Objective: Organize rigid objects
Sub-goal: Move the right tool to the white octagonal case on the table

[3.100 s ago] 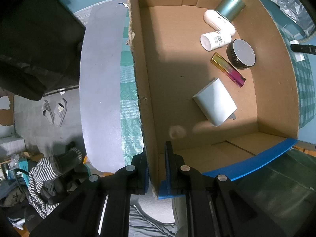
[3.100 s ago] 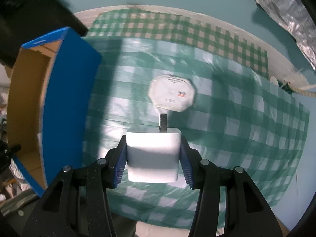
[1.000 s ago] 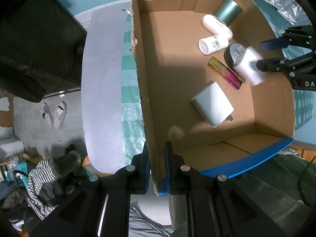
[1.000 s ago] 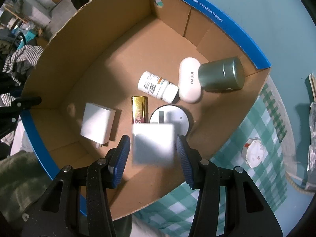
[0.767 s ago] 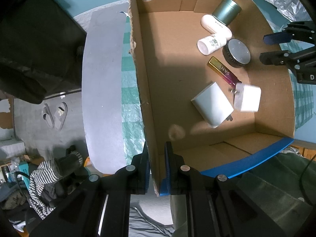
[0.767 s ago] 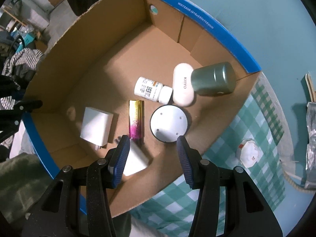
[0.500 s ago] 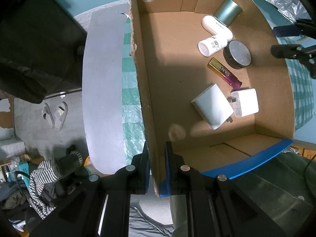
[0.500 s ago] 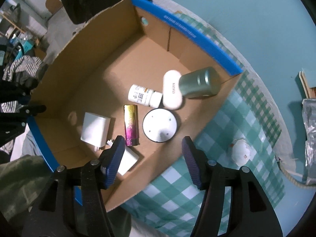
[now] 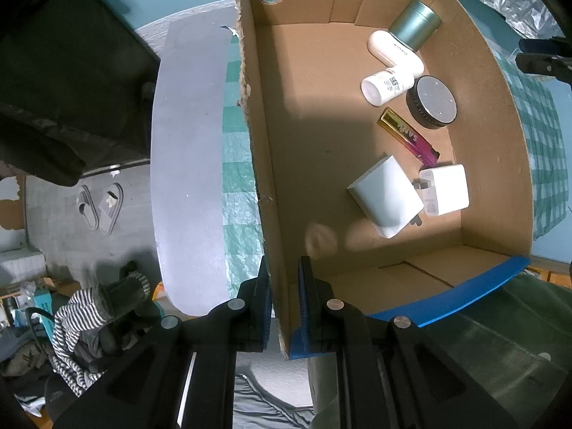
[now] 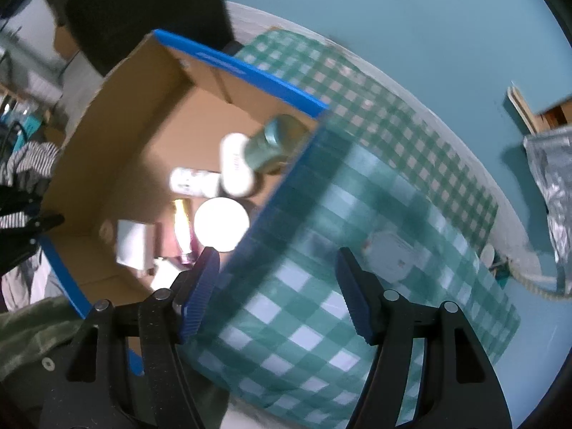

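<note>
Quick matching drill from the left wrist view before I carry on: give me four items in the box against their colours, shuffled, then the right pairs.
1. tin
2. round puck
3. lighter
4. pill bottle

a. gold fading to pink
b. grey-green
c. white with a printed label
d. black rim, grey top

Pairs: 1-b, 2-d, 3-a, 4-c

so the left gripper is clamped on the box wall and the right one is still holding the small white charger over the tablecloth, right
Not quite. The left gripper does clamp the box wall, but the right gripper holds nothing; its jaws are opening. The left wrist view shows the small white charger lying inside the box.
</note>
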`<action>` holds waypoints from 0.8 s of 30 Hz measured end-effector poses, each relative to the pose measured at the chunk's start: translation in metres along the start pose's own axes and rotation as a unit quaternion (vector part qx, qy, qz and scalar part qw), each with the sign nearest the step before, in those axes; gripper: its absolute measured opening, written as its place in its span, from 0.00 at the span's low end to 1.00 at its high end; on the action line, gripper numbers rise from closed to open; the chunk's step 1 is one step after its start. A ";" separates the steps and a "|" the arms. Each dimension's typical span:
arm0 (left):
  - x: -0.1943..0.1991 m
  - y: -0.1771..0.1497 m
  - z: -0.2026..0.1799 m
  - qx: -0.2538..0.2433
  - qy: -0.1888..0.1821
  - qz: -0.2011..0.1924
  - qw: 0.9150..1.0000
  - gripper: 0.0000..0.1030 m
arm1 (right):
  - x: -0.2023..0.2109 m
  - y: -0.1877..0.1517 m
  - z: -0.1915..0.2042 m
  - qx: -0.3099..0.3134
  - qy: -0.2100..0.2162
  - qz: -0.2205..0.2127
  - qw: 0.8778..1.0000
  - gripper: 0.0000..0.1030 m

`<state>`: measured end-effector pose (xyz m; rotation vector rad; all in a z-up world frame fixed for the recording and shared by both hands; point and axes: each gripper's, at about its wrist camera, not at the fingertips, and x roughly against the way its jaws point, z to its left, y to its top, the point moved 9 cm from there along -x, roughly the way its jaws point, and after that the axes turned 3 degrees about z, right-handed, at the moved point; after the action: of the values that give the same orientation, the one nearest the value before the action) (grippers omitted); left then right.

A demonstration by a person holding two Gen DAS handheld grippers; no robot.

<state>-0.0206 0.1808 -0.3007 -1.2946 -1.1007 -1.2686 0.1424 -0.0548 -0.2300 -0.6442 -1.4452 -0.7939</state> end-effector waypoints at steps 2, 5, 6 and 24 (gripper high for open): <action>0.000 0.000 0.001 0.002 -0.001 0.000 1.000 0.11 | -0.003 -0.002 -0.017 -0.019 0.002 0.003 1.000 0.66; 0.000 -0.001 0.001 0.004 -0.001 0.000 1.000 0.11 | -0.010 -0.005 -0.042 -0.051 0.004 0.010 0.999 0.68; 0.000 -0.001 0.001 0.004 -0.001 0.001 1.000 0.11 | -0.013 -0.006 -0.053 -0.064 0.000 0.014 0.998 0.68; -0.001 -0.003 0.000 0.013 0.003 0.002 1.000 0.11 | -0.105 -0.027 -0.145 -0.234 0.038 0.082 0.968 0.69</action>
<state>-0.0236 0.1816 -0.3013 -1.2730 -1.1069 -1.2498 0.2130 -0.1771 -0.3433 -1.0647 -1.1200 -1.0259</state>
